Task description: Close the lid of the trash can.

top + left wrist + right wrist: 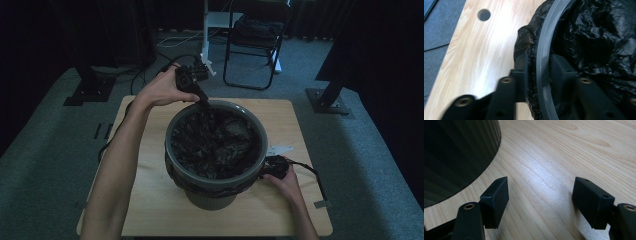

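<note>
Bin (210,197) stands mid-bench (150,210), a grey ribbed tub with a smooth rim, lined with a crinkled black bag (215,142) that spills over the rim and hangs down the outside. The bag's folds swallow the light, so the inside is hard to read, and the bin's bulk hides the bench behind it. No writing can be made out anywhere. Nearest me, the right gripper (540,205) rests low beside the bin's base, its fingers (495,201) wide apart over bare wood, holding nothing. At the far rim the left gripper (537,75) straddles the edge, one finger outside against the bag's overhang, one inside; the fingers sit apart, not pinching. Beyond the bench, a folding chair (252,45) stands in shadow.
</note>
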{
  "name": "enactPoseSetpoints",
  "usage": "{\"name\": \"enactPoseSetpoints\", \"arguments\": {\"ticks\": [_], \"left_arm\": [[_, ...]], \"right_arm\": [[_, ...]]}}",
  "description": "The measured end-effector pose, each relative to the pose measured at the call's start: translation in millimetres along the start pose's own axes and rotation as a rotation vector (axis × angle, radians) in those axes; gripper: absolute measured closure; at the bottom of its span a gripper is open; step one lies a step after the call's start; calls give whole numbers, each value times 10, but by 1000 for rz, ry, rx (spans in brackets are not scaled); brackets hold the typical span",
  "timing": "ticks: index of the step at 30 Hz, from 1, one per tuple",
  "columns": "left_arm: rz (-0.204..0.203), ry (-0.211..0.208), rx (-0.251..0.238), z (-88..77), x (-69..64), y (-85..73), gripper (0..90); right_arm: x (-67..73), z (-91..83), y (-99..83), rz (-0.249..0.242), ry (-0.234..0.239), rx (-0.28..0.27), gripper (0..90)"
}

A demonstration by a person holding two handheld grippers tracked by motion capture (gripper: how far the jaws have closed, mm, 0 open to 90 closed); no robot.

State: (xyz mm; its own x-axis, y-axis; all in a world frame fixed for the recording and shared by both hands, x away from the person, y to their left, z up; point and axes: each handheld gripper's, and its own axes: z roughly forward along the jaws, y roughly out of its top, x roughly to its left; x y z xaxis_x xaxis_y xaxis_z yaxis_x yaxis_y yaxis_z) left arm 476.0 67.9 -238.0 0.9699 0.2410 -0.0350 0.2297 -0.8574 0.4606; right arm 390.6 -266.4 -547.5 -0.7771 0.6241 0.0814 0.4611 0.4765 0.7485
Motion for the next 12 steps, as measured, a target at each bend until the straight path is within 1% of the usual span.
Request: {"name": "enactPoseSetpoints", "arguments": {"ticks": [1, 2, 3, 5, 6, 8, 10, 12], "left_arm": [[-3, 0, -19, -16, 12, -30, 589], [-4, 3, -59, -52, 23, -83, 560], [-7, 5, -88, -81, 32, -118, 530], [-29, 11, -183, -189, 69, -233, 493], [-33, 17, -215, -227, 77, -272, 489], [-57, 31, -286, -333, 121, -377, 458], [-73, 51, -328, -406, 142, -451, 433], [-87, 74, -355, -480, 163, -524, 428]], "right_arm": [[0, 0, 0, 1, 0, 0, 291], [0, 0, 0, 0, 0, 0, 291], [-1, 0, 0, 1, 1, 0, 291], [-1, 0, 0, 1, 1, 0, 291], [-1, 0, 0, 2, 1, 0, 291], [0, 0, 0, 2, 0, 0, 291], [0, 0, 0, 2, 0, 0, 291], [0, 0, 0, 3, -1, -1, 291]]}}
